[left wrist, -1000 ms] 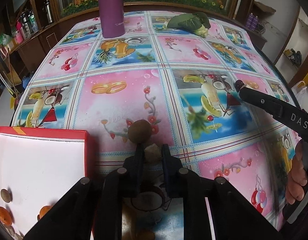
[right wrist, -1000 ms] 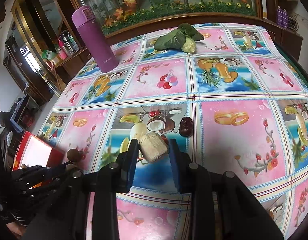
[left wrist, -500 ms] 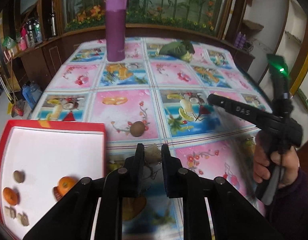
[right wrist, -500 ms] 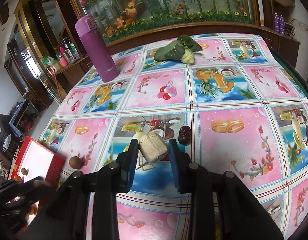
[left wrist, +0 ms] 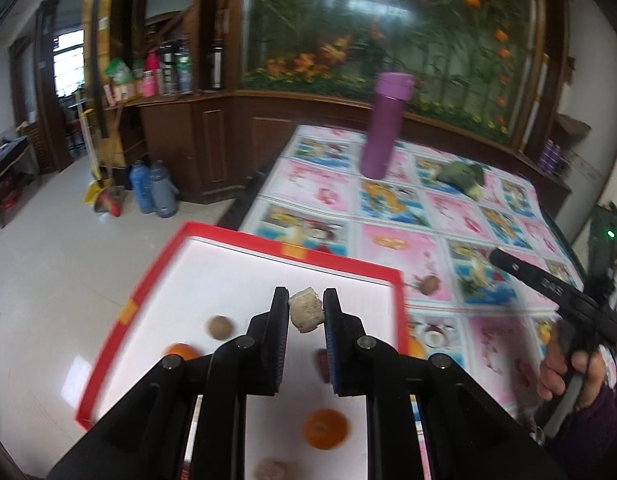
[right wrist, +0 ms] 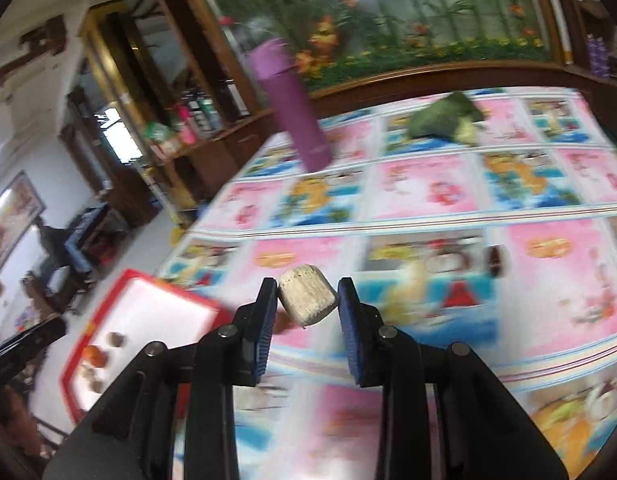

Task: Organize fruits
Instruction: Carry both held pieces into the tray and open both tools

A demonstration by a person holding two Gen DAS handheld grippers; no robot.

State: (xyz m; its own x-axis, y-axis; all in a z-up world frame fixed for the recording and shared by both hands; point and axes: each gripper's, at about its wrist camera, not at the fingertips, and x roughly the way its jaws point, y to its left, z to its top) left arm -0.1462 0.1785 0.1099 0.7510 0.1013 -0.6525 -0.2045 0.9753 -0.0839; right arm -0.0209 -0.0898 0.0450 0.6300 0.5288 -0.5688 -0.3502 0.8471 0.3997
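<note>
A pale chunk (left wrist: 305,315) is gripped by the left gripper (left wrist: 305,312) above the red tray (left wrist: 340,264). Another pale chunk (right wrist: 306,300) is clamped in the right gripper (right wrist: 307,300) over the patterned surface (right wrist: 548,280).

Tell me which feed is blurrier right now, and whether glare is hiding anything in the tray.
Right wrist view: heavy motion smear across the patterned tablecloth and purple cylindrical bottle; the pale beige chunk in the tongs stays sharp. Left wrist view: milder blur; the red-rimmed white tray floor is overexposed, yet the round orange fruit remains readable.
</note>
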